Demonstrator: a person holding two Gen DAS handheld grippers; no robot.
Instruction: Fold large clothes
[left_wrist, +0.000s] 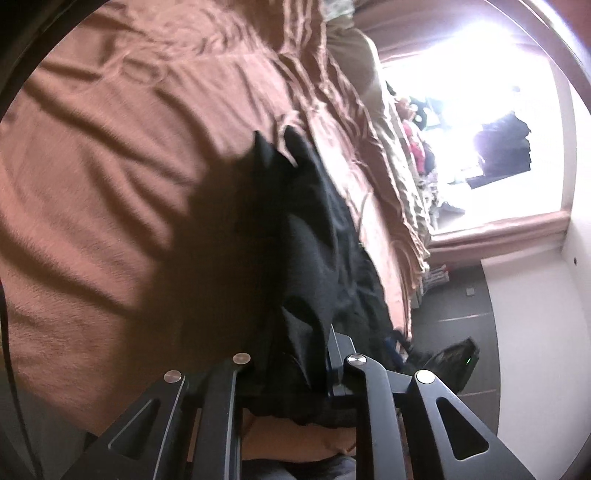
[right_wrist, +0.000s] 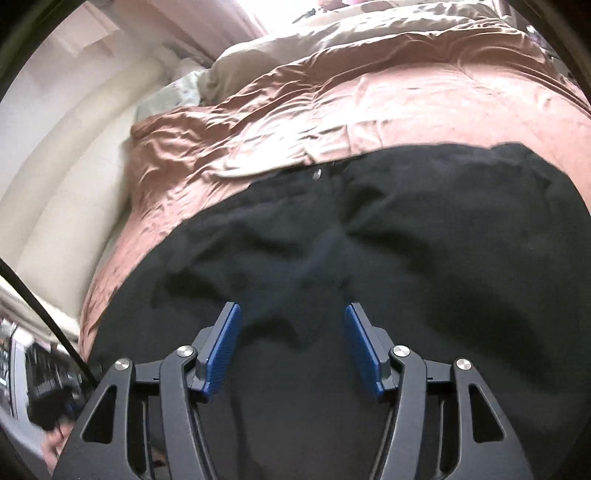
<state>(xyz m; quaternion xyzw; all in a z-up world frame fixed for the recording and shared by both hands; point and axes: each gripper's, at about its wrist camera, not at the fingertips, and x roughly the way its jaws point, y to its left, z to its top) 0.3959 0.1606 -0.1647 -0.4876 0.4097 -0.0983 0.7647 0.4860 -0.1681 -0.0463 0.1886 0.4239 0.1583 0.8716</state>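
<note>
- Bedroom daylight falls on a bed dressed in a rumpled brown bedspread, one in number, with a pale quilt bunched beyond it toward the bright window.
- Left gripper: its fingers are closed on a gathered fold of one black garment, which runs forward from the jaws and hangs lifted above the bedspread, casting a shadow to the gripper's left.
- Right gripper: its two blue pads stand spread apart, pinching nothing, poised just above the same black garment, which lies broadly flat ahead of and beneath the fingers; a small metal fastener shows near its far edge.
- Progress, as judged: the fold appears to be under way rather than finished — one side is raised for carrying over, while the wide spread ahead of the right gripper is not yet reduced or squared.
- Count: two grippers, one black garment, one bedspread, one quilt.
</note>
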